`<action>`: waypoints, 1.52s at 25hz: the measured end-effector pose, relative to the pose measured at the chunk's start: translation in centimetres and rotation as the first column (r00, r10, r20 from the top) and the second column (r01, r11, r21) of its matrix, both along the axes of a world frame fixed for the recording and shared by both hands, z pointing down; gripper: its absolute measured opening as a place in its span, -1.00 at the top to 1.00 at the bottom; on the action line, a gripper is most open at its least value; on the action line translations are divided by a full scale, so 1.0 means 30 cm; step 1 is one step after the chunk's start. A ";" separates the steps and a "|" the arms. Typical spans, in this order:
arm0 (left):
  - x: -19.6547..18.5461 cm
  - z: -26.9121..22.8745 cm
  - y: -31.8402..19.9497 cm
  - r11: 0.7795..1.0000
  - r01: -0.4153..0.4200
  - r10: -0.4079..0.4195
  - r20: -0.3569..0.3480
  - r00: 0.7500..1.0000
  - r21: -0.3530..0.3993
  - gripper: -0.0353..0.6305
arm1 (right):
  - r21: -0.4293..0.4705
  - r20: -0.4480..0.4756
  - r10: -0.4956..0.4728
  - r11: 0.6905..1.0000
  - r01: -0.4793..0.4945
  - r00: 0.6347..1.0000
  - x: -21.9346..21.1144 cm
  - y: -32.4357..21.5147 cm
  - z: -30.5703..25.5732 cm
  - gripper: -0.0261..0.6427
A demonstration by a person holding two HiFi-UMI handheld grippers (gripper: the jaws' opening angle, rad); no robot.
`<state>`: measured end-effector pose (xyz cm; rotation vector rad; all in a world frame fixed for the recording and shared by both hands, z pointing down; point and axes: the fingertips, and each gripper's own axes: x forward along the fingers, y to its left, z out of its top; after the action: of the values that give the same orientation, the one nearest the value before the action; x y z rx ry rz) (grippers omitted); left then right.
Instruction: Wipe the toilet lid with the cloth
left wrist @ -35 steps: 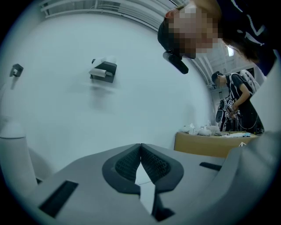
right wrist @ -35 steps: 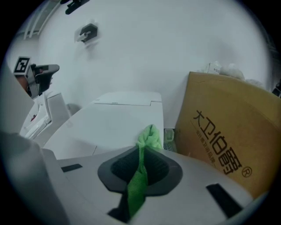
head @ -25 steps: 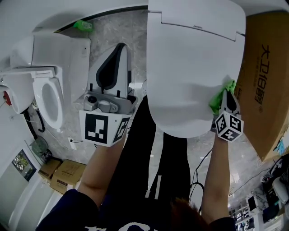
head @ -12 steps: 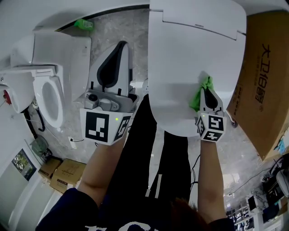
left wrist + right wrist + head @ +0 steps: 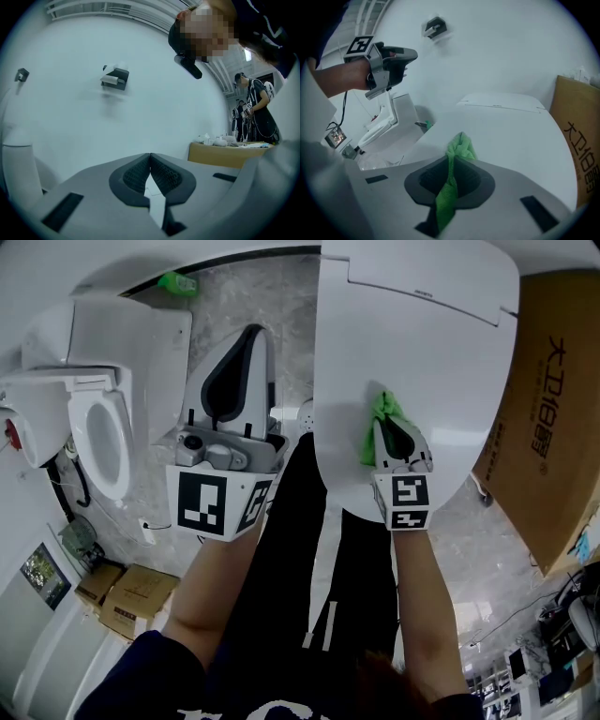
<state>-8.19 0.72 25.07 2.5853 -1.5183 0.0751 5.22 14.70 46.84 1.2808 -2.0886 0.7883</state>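
Observation:
The closed white toilet lid (image 5: 412,343) (image 5: 506,126) fills the upper right of the head view. My right gripper (image 5: 386,427) (image 5: 453,161) is shut on a green cloth (image 5: 381,414) (image 5: 459,146), pressing it on the lid's near middle part. The cloth bunches out past the jaw tips and hangs down between them. My left gripper (image 5: 239,348) (image 5: 150,161) is held off to the left of the lid, above the floor, jaws shut with nothing in them.
A second toilet (image 5: 98,427) with its seat showing stands at the left. A large cardboard box (image 5: 553,418) (image 5: 576,145) stands against the lid's right side. Smaller boxes (image 5: 127,601) and cables lie on the floor at lower left.
My right gripper has slid the green cloth leftwards across the lid, from its right edge to the near middle. The left gripper has stayed in place.

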 end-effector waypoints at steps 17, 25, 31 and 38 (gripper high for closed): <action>-0.075 -0.002 0.014 0.999 0.035 -0.035 0.003 0.999 0.002 0.83 | -0.046 0.082 -0.269 0.961 0.273 0.960 -0.362 0.045 0.001 0.77; -0.090 -0.012 0.016 0.999 0.041 -0.041 0.010 0.999 0.008 0.83 | -0.060 0.090 -0.377 0.922 0.383 0.922 -0.425 0.111 0.003 0.77; -0.081 -0.018 0.023 0.999 0.035 -0.035 0.015 0.999 0.011 0.83 | -0.047 0.072 -0.468 0.880 0.472 0.881 -0.416 0.163 0.002 0.77; -0.064 -0.017 0.019 0.999 0.033 -0.033 0.017 0.999 0.010 0.83 | -0.019 0.036 -0.419 0.907 0.420 0.907 -0.332 0.166 0.002 0.77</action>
<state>-10.12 1.28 24.57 2.5722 -1.5708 0.0874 -4.74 19.69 46.91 0.7604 -2.2583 0.6390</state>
